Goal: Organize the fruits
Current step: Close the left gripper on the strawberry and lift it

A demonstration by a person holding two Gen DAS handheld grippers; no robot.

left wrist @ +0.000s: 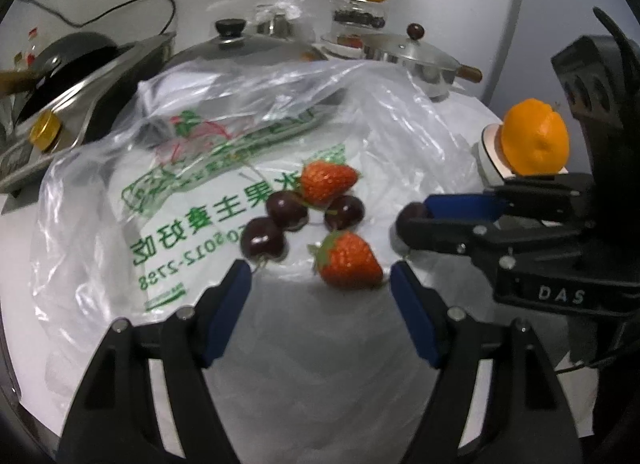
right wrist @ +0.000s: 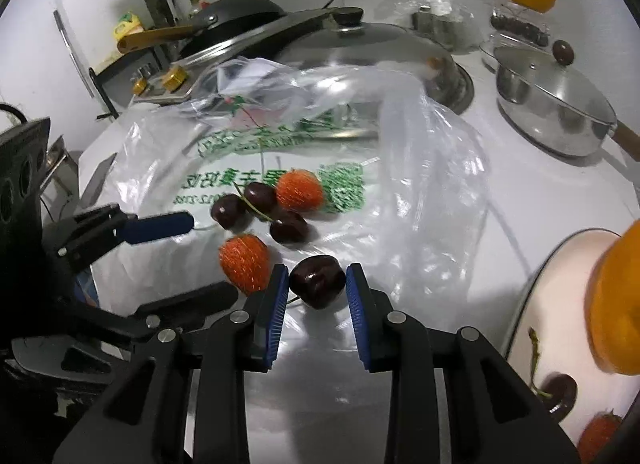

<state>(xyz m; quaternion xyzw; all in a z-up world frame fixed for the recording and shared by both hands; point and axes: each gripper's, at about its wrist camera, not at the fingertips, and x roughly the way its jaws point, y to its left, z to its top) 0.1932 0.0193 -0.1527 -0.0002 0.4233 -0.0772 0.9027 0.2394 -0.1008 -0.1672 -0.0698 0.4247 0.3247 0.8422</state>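
The right gripper (right wrist: 317, 284) is clenched on a dark cherry (right wrist: 317, 281), its blue pads pressing the fruit from both sides just above the clear plastic bag (right wrist: 420, 200) spread on the white worktop (right wrist: 560, 192). Just ahead and to the left of that gripper lies a strawberry (right wrist: 244, 262); farther ahead sit three more cherries (right wrist: 288, 226) and a second strawberry (right wrist: 299, 190), all on the bag's green print. To its right, a white plate (right wrist: 560, 264) carries an orange (right wrist: 616, 304), a cherry and a strawberry.

The left gripper (left wrist: 320, 276) is released, its jaws standing apart with nothing between them; the near strawberry (left wrist: 348, 260) lies just beyond its fingertips, the cluster of cherries (left wrist: 286, 210) a little farther on. The right gripper (left wrist: 412, 220) reaches in from its right side.
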